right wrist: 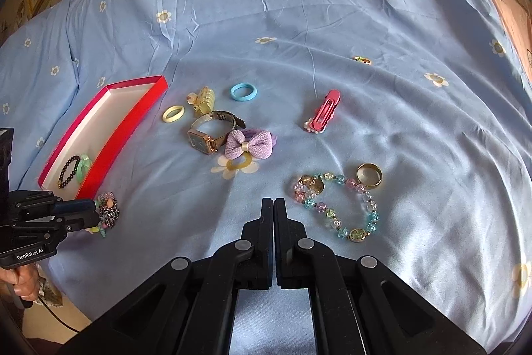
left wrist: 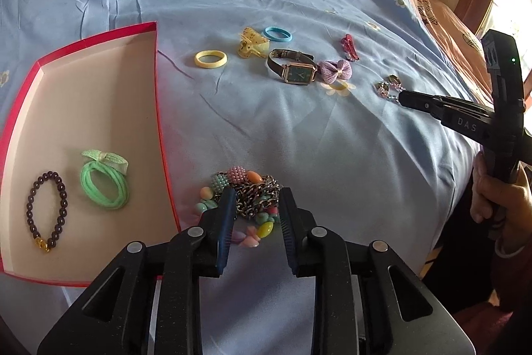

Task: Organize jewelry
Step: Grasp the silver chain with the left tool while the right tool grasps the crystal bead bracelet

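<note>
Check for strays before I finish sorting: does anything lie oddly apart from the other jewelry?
Yes. A small gold-coloured piece lies alone on the blue sheet, well beyond the pink hair clip and far from the red box. It is too small to identify.

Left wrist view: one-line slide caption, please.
Left gripper open around a chunky bead-and-chain bracelet beside the red tray on the blue bedsheet.

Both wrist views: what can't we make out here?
- Chunky bead-and-chain piece: left view, left gripper fingers cover its sides; contact unclear.
- Red box: right view, near wall hides part of the dark bead bracelet and green hair ties.
- Watch dial: too small to read.
- Small item far back: too small to identify.
</note>
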`<state>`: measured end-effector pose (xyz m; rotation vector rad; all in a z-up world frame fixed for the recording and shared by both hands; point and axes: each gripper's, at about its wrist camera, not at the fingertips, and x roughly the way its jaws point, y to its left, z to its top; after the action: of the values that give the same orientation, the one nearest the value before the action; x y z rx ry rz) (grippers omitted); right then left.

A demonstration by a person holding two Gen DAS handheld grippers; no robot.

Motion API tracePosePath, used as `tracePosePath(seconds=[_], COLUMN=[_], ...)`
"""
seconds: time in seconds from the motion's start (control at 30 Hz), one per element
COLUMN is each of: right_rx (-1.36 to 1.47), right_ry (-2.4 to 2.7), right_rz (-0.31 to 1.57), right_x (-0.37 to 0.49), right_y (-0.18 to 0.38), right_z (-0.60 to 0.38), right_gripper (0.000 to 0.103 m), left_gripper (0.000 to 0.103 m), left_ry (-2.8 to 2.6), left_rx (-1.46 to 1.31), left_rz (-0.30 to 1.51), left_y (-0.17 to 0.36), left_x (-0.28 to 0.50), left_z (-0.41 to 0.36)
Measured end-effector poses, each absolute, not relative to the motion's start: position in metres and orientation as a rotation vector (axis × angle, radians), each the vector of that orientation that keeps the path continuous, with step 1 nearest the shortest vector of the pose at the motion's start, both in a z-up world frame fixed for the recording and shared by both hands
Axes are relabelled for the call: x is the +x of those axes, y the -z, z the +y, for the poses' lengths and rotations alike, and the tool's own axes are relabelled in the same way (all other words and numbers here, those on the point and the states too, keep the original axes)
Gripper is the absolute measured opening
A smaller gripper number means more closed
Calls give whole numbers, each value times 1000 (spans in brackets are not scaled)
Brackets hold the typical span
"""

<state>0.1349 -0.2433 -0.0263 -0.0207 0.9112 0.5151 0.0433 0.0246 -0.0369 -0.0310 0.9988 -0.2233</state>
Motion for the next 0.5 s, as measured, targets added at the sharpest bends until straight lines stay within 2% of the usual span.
tracePosePath(seconds=[0.23, 0.37, 0.43, 0.5], right_rx=[-29, -38, -51, -64], right_ry=[-477, -475, -473, -461], right_rz=[942, 961, 956, 947], right_x=[141, 145, 146, 147], right_y=[36, 45, 48, 50], right_z=[-252, -251, -250, -250], right_gripper=[7, 19, 19, 15], left_gripper=[24, 19, 14, 13], left_ry=[245, 247, 255, 260], left_rx=[-8, -26, -44, -61], left_rz=[1022, 1026, 1023, 1020], left_y=[48, 50, 50, 49], left_x=[52, 57, 59, 59], left_z=[18, 21, 24, 26])
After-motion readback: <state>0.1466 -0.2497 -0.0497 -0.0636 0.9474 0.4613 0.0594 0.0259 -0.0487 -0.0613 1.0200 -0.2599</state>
